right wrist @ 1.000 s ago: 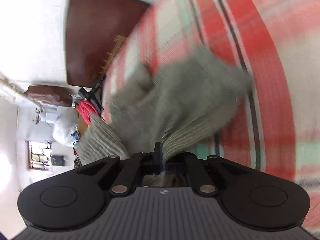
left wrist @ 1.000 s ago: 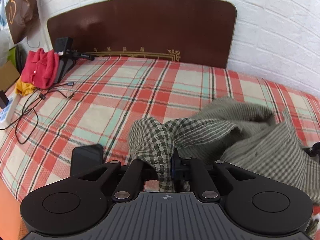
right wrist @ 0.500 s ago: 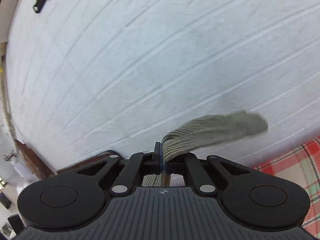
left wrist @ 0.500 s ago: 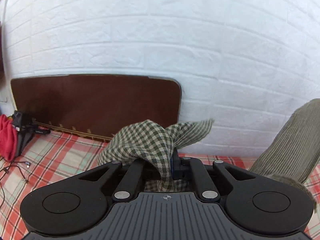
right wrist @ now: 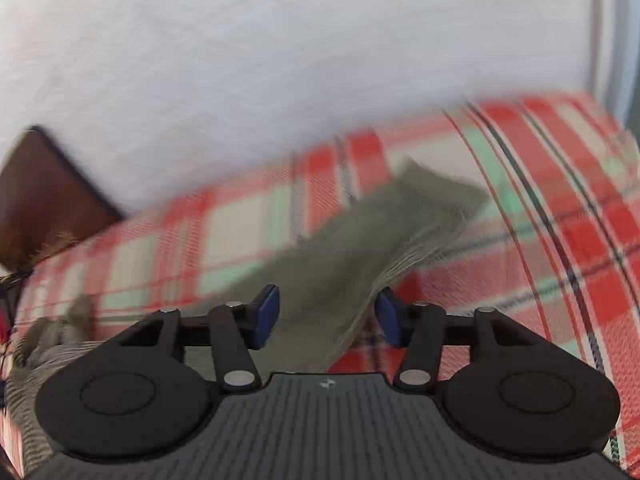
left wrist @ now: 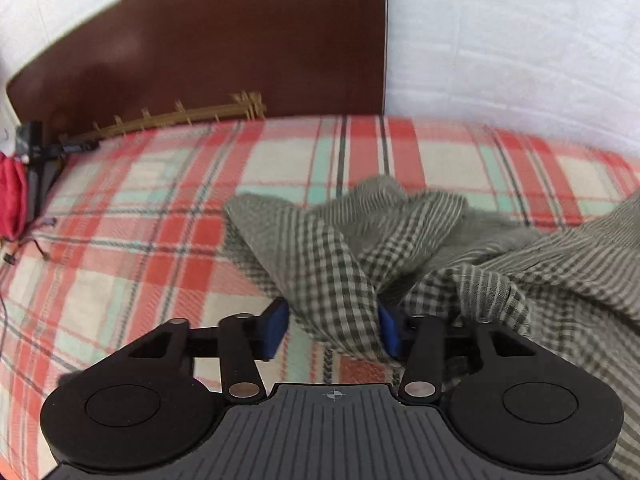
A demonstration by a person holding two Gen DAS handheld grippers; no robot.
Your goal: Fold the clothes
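Note:
A green-and-cream checked garment (left wrist: 400,240) lies crumpled on the red plaid bed cover (left wrist: 140,248). In the left wrist view my left gripper (left wrist: 332,330) is open, its blue pads (left wrist: 276,328) apart, with a fold of the cloth lying loose between them. In the right wrist view my right gripper (right wrist: 326,318) is open too, and a strip of the same garment (right wrist: 360,248) runs from between its pads out over the bed cover (right wrist: 560,220). The view is blurred by motion.
A dark brown headboard (left wrist: 200,48) and a white brick wall (left wrist: 520,40) stand behind the bed. A red garment (left wrist: 12,196), a black device (left wrist: 34,152) and cables lie at the far left of the bed.
Both grippers held the garment up in the air against the wall, then came down to the bed. Both have opened and let go of the cloth, which now rests on the cover.

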